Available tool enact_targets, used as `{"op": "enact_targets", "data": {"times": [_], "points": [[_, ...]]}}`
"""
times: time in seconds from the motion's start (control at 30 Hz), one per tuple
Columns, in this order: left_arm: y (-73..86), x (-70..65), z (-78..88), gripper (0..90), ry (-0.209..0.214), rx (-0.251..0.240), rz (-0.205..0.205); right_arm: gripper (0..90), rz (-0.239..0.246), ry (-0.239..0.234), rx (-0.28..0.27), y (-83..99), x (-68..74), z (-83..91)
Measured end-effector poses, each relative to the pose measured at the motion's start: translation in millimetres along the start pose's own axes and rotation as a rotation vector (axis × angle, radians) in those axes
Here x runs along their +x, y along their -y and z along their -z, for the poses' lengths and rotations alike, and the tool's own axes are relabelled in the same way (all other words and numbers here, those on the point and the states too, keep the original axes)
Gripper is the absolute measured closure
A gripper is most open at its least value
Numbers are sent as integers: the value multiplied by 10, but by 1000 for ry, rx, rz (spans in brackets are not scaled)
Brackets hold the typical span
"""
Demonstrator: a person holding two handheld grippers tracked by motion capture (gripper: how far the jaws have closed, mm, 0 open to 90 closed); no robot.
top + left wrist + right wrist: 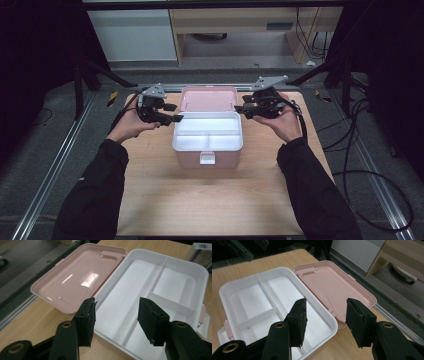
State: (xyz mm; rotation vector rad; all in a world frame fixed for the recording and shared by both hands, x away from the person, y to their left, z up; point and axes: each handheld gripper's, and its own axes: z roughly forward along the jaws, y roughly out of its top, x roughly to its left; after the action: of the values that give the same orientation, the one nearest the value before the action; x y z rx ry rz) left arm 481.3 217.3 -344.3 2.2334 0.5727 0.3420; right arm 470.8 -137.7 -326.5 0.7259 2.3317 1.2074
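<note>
A pink box (207, 159) stands open in the middle of the wooden table, its pink lid (208, 99) folded back flat behind it. A white divided tray (208, 134) sits in its top, with nothing in the compartments. My left gripper (172, 113) hovers at the box's left rim, jaws apart with nothing between them. In the left gripper view the gripper (115, 315) hangs over the tray's (172, 275) near edge beside the lid (80, 277). My right gripper (241, 111) hovers at the right rim, likewise open and holding nothing. The right gripper (325, 317) hangs over the tray's (249, 287) rim and the lid (334, 287).
The wooden table (210, 200) has bare surface in front of the box and a little at either side. A white latch (207, 159) sticks out on the box's front. Cables (360, 165) lie on the floor at the right. A metal rail (60, 160) runs along the left.
</note>
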Motion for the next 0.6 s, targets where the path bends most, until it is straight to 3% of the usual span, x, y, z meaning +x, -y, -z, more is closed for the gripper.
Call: {"op": "enact_targets", "data": {"times": [0.13,0.37,0.4,0.6], "points": [[-7,-26,-84,514,22,68,-77,533,44,-48,47,-50,-21,-78],[12,-90,-226,577,46,155,-139,581,138,-123,165,-17,1,-269],[19,-93,-240,606,48,167,-143,584,175,-155,205,10,35,-329],[71,-122,-319,644,69,232,-186,621,224,-207,292,55,119,-443]]}}
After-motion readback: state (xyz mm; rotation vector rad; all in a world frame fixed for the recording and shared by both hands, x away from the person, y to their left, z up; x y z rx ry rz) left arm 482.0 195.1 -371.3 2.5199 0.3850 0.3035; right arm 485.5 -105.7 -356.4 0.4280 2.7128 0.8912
